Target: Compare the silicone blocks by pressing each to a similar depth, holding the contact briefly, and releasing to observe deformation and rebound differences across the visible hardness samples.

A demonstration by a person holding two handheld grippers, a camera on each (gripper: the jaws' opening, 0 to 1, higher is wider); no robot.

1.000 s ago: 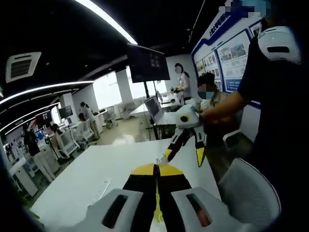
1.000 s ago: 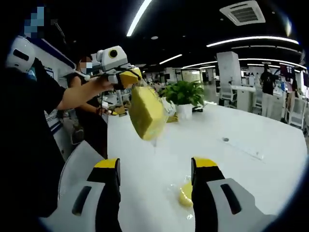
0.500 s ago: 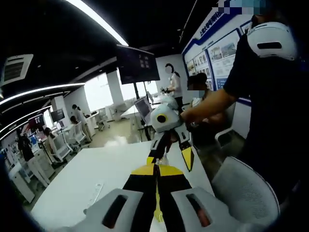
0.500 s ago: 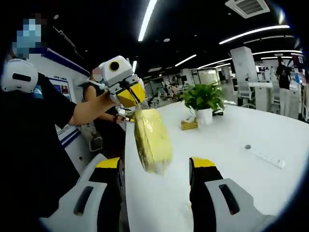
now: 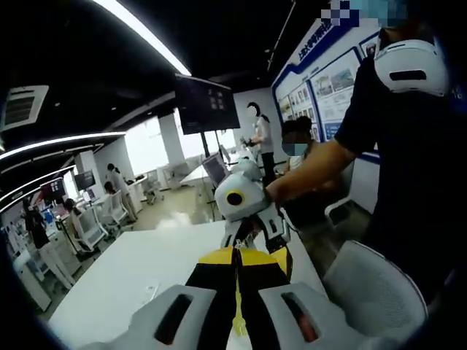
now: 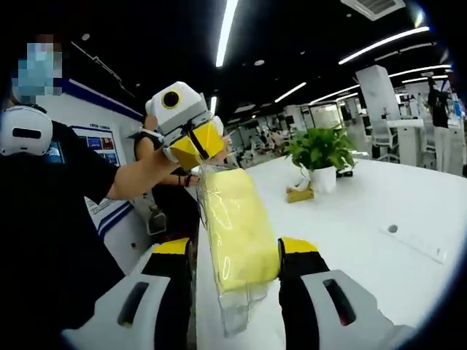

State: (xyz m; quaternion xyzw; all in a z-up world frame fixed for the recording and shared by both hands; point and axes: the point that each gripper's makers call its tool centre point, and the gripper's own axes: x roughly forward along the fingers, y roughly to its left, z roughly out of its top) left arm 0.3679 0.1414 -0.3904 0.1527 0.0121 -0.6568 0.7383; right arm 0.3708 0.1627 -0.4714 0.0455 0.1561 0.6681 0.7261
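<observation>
Silicone block (image 6: 237, 230), yellow, bagged in clear plastic, hangs from the left gripper (image 6: 195, 143), whose jaws are clamped on the bag's top. Its lower part sits between the spread jaws of the right gripper (image 6: 235, 251); contact with them is unclear.

Silicone block (image 6: 237, 230) yellow, wrap seemingly clear; table (image 6: 350, 219) white; plant (image 6: 321, 148) green

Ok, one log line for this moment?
left gripper: shut on bag top | right gripper: open around bagged yellow block, contact unclear | table: plant
</observation>
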